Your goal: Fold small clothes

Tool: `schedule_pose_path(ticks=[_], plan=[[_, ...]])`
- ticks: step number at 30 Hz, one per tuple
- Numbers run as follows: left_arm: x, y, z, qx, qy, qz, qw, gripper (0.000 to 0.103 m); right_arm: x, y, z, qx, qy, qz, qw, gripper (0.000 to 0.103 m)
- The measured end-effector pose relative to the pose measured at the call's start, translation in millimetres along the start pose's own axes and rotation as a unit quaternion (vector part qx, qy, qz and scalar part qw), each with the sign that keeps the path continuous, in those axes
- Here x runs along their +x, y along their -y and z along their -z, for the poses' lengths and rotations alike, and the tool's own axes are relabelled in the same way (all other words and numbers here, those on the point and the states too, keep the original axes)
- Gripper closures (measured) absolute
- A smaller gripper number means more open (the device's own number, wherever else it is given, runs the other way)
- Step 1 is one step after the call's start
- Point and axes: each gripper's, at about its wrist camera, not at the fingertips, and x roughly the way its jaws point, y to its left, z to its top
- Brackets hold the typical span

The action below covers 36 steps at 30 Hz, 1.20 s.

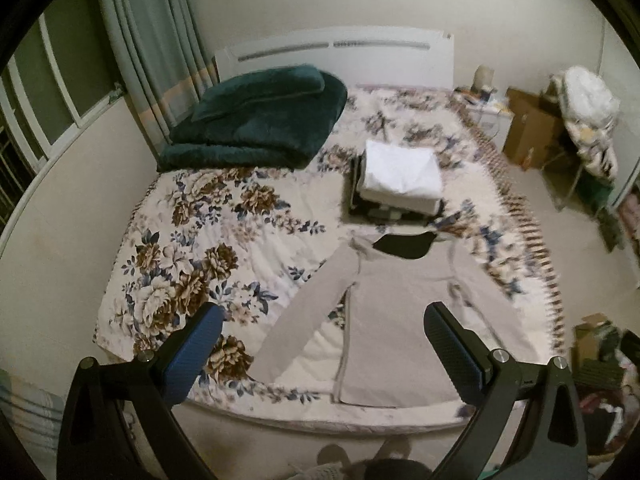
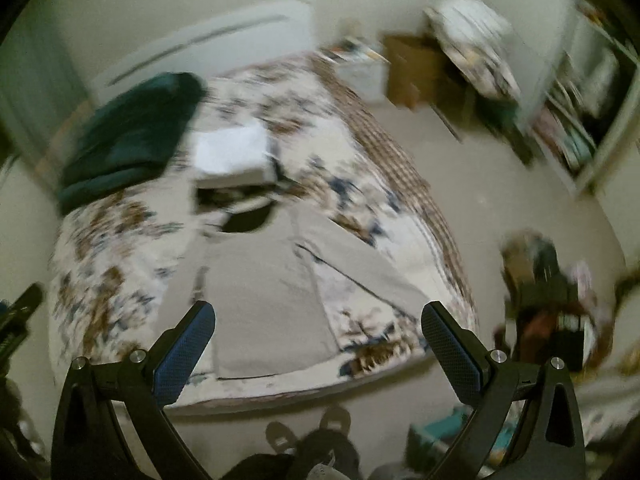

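The beige long-sleeve top (image 1: 394,320) is spread flat near the foot edge of the floral bedspread (image 1: 176,264), sleeves angled out to both sides and its dark neck opening pointing toward the headboard. Just past the collar there's a stack of folded clothes (image 1: 400,178) with a white piece on top, and a dark green blanket (image 1: 260,120) is bundled further up by the curtain. Both the left gripper (image 1: 324,320) and the right gripper (image 2: 318,318) hang above the top with jaws spread wide, holding nothing; the right wrist view is pretty blurry.

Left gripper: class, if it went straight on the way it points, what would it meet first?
Probably the beige long-sleeved top spread flat on the floral bedspread; the open left gripper frames it, though depth is unclear.
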Motion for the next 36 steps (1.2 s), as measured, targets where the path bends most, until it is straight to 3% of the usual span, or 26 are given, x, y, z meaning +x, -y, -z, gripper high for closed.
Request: schedule_pose_path(ticks=[4, 11, 18, 22, 25, 27, 28, 29, 31, 32, 34, 36], plan=[[88.7, 26.6, 8.4, -0.002, -0.051, -0.02, 0.9985, 0.0, 103.0, 79.6, 4.2, 0.105, -0.062, 0.031, 0.992, 0.0], [229.0, 68.2, 41.7, -0.018, -0.123, -0.066, 0.99, 0.0, 297.6, 207.8, 25.3, 0.235, -0.15, 0.045, 0.959, 0.003], [348.0, 99.2, 89.4, -0.011, -0.183, -0.103, 0.9776, 0.0, 458.1, 284.9, 61.0, 0.311, -0.21, 0.077, 0.923, 0.008], [393.0, 106.8, 109.1, -0.007, -0.214, -0.104, 0.9712, 0.0, 521.7, 310.3, 79.6, 0.338, -0.228, 0.089, 0.909, 0.012], [412.9, 111.9, 116.5, 0.006, -0.218, -0.1, 0.9709, 0.0, 554.1, 318.4, 86.2, 0.351, -0.229, 0.093, 0.903, 0.016], [422.4, 112.9, 117.8, 0.016, -0.217, -0.097, 0.9712, 0.0, 568.1, 319.5, 88.3, 0.357, -0.225, 0.089, 0.902, 0.028], [425.2, 112.5, 117.3, 0.016, -0.216, -0.095, 0.9716, 0.0, 571.6, 318.1, 88.1, 0.358, -0.219, 0.094, 0.903, 0.029], [427.5, 110.3, 116.7, 0.016, -0.215, -0.094, 0.972, 0.0, 570.6, 316.3, 86.9, 0.359, -0.207, 0.099, 0.905, 0.039], [430.9, 103.6, 114.4, 0.013, -0.215, -0.091, 0.9721, 0.0, 568.6, 310.5, 83.1, 0.355, -0.19, 0.106, 0.909, 0.067], [431.1, 98.9, 112.4, 0.009, -0.215, -0.09, 0.9724, 0.0, 565.8, 306.6, 80.7, 0.351, -0.187, 0.112, 0.91, 0.091], [428.9, 88.8, 108.5, -0.001, -0.211, -0.089, 0.9734, 0.0, 556.3, 298.1, 74.1, 0.346, -0.176, 0.123, 0.913, 0.101], [423.7, 74.5, 104.5, -0.011, -0.207, -0.089, 0.9743, 0.0, 542.2, 283.3, 61.6, 0.342, -0.163, 0.108, 0.919, 0.101]])
